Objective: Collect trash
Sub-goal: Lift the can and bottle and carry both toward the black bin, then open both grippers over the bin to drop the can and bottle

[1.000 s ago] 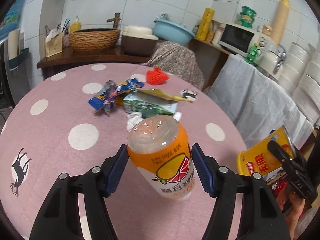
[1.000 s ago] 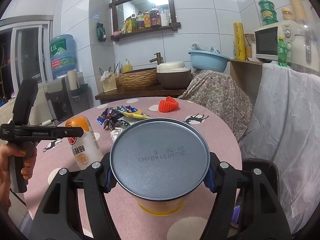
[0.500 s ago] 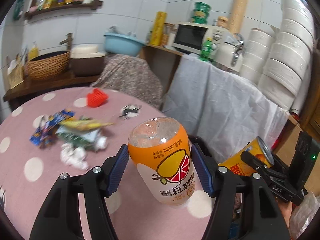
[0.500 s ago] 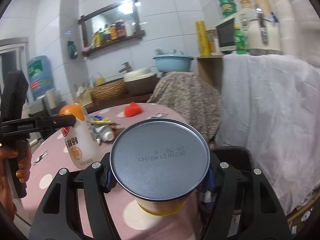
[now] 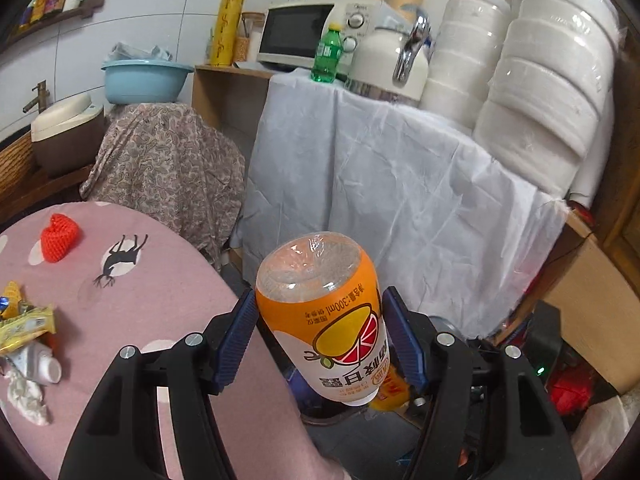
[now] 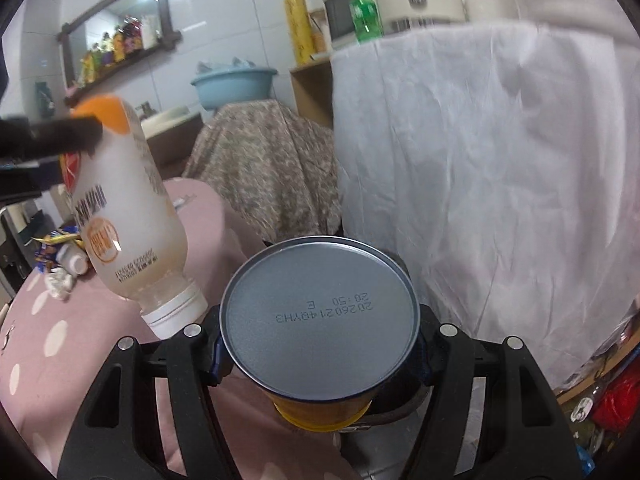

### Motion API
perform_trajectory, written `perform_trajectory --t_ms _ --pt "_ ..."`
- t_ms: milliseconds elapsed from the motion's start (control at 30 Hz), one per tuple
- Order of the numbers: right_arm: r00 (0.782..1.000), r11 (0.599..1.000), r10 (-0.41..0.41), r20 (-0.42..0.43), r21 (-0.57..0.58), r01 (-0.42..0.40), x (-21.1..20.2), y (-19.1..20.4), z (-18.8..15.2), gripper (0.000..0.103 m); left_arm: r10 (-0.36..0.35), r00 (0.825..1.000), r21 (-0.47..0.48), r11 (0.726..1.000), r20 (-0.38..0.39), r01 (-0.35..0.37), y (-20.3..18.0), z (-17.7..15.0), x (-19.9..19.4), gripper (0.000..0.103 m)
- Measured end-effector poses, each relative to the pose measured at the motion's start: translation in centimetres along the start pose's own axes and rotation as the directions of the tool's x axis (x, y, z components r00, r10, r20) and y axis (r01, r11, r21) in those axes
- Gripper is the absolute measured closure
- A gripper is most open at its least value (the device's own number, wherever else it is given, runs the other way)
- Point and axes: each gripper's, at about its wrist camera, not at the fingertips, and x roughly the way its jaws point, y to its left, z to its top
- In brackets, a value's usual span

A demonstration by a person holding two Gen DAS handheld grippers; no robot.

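Gripping an orange-labelled drink bottle (image 5: 325, 322) upside down, the left gripper (image 5: 320, 336) has its blue pads closed against the bottle's sides, the clear base pointing toward the camera's twelve o'clock and the white cap hanging down at six. In the right wrist view the same bottle (image 6: 120, 208) tilts in from nine o'clock, cap lowest, just beside the can. The right gripper (image 6: 319, 354) is clamped on a yellow-sided can (image 6: 319, 322), whose grey metal end with a printed date code faces the lens; the jaws press its flanks at three and nine o'clock.

Both held items hang past the edge of the pink polka-dot table (image 5: 152, 292), which fills the left view from seven to ten o'clock. Left on the table are a red knitted piece (image 5: 60, 237) at nine o'clock, yellow and blue snack wrappers (image 5: 24, 322) at the far left edge, a small white bottle lying on its side (image 5: 40, 366) and a crumpled tissue (image 5: 26, 396) at eight o'clock.

Beyond the table, a white sheet (image 5: 380, 184) drapes over a counter at one o'clock, carrying a microwave (image 5: 312, 32), a green soda bottle (image 5: 329, 54) and a cream kettle (image 5: 390, 60). A paisley cloth (image 5: 168, 168) covers something at eleven o'clock, with a light blue basin (image 5: 144, 80) above it. Below the left gripper, at five o'clock, dark shapes sit on the floor, but I cannot tell what they are.
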Motion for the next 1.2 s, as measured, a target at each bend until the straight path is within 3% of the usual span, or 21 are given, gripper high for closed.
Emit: perform_trajectory --t_ms 200,400,767,1000,1067,1200 --pt "0.991 0.999 -0.002 -0.137 0.049 0.009 7.0 -1.5 -2.3 0.037 0.072 0.996 0.036 0.997 -0.046 -0.070 -1.2 0.6 5.0 0.040" --pt "0.954 0.997 -0.004 -0.300 0.071 0.026 13.8 -2.0 -5.2 0.037 0.125 0.987 0.055 0.991 -0.100 -0.120 -1.5 0.9 9.1 0.040" --pt "0.949 0.994 -0.042 -0.313 0.080 0.070 16.8 -2.4 -4.9 0.037 0.175 0.974 0.044 0.984 -0.147 -0.170 -1.4 1.1 13.7 0.040" --pt "0.917 0.994 -0.045 -0.397 0.078 0.083 19.1 -2.7 -6.2 0.036 0.197 0.965 0.052 0.980 -0.173 -0.191 -1.7 0.6 15.7 0.040" --pt "0.912 0.991 -0.038 -0.408 0.104 0.087 19.3 -3.1 -6.5 0.031 0.203 0.962 0.054 0.979 -0.181 -0.196 -1.8 0.4 16.3 0.040" --pt "0.927 0.990 -0.048 -0.372 0.106 0.094 18.0 -3.2 -6.4 0.025 0.213 0.958 0.060 0.977 -0.192 -0.205 -2.0 0.3 17.2 0.040"
